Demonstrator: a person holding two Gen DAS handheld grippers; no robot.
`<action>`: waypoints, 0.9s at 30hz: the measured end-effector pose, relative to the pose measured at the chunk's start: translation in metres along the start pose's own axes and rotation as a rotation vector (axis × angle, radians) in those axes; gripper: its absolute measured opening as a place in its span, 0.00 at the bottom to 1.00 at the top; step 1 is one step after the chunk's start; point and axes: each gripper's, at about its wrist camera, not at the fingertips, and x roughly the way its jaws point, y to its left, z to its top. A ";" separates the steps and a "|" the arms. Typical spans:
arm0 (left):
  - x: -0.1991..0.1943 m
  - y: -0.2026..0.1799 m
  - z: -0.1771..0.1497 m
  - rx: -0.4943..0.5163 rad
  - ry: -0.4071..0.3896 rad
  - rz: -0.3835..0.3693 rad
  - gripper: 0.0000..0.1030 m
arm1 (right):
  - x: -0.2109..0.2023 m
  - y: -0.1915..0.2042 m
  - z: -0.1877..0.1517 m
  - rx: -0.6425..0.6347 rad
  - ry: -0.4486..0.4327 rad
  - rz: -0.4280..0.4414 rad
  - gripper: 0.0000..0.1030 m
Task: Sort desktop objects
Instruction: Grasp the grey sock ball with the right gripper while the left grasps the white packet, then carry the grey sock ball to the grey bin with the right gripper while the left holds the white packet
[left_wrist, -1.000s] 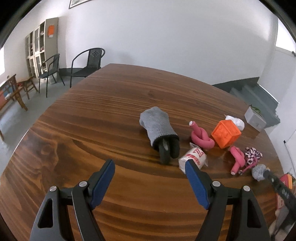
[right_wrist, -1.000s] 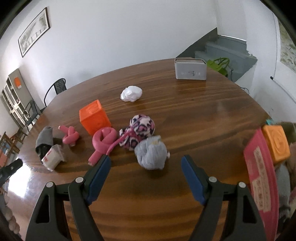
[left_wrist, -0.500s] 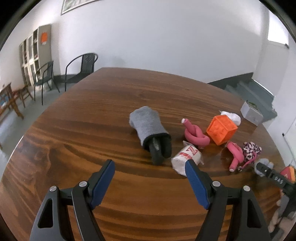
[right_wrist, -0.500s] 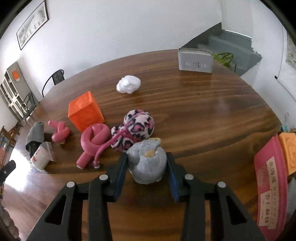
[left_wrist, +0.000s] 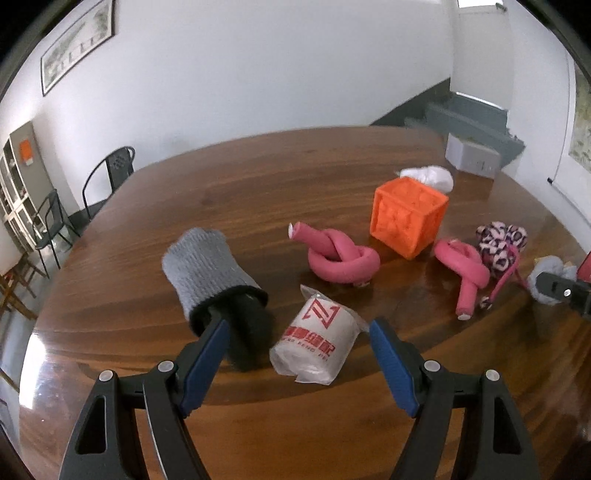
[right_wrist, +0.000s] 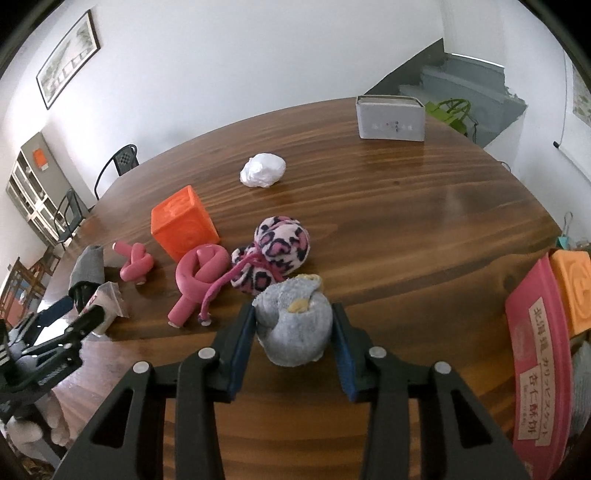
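Right now the right gripper (right_wrist: 293, 334) pinches the grey sock ball (right_wrist: 293, 325), blue pads flat on both its sides, just in front of the leopard-print ball (right_wrist: 282, 245). Left gripper (left_wrist: 297, 341) is spread wide; white wrapped roll (left_wrist: 314, 341) lies between its fingers, long axis pointing away and slightly right, the grey-and-black glove (left_wrist: 218, 280) just left of the roll. Likely next grab: the roll. Glossy wooden table (right_wrist: 424, 206), white-walled room, chairs behind.
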 end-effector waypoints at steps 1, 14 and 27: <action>0.003 0.000 -0.001 0.003 0.012 0.000 0.77 | 0.000 0.000 0.000 0.000 -0.001 0.001 0.43; -0.019 -0.017 -0.012 -0.002 0.020 -0.117 0.41 | -0.010 0.003 0.001 -0.009 -0.032 0.010 0.43; -0.084 -0.056 -0.023 -0.044 -0.052 -0.214 0.41 | -0.034 0.004 0.003 0.000 -0.101 0.043 0.43</action>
